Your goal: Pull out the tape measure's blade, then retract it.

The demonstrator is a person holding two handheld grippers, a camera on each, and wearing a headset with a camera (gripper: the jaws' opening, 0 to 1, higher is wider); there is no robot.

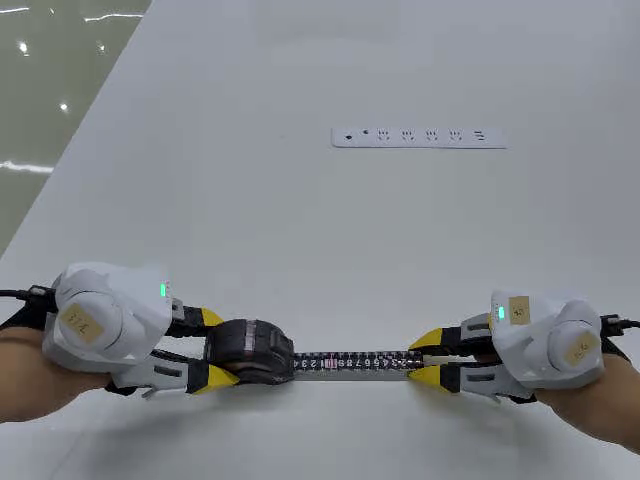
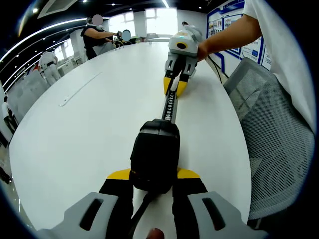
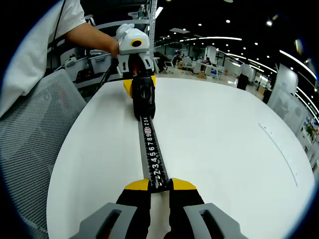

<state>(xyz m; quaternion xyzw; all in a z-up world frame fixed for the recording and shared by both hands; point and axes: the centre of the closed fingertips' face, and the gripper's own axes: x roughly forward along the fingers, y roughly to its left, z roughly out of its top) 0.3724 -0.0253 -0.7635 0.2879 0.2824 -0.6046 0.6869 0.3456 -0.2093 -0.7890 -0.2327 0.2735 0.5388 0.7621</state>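
Note:
A black tape measure case lies on the white table, with my left gripper shut on its sides; the case sits between yellow-tipped jaws. Its dark blade with white numbers runs right, flat along the table, to my right gripper, which is shut on the blade's end. In the right gripper view the blade stretches from my right gripper to the case held by the left gripper. In the left gripper view the blade reaches the right gripper.
A flat white power strip lies farther back on the table. A grey mesh chair stands at the table's near edge. People stand at the far end of the table. The floor drops off at the left.

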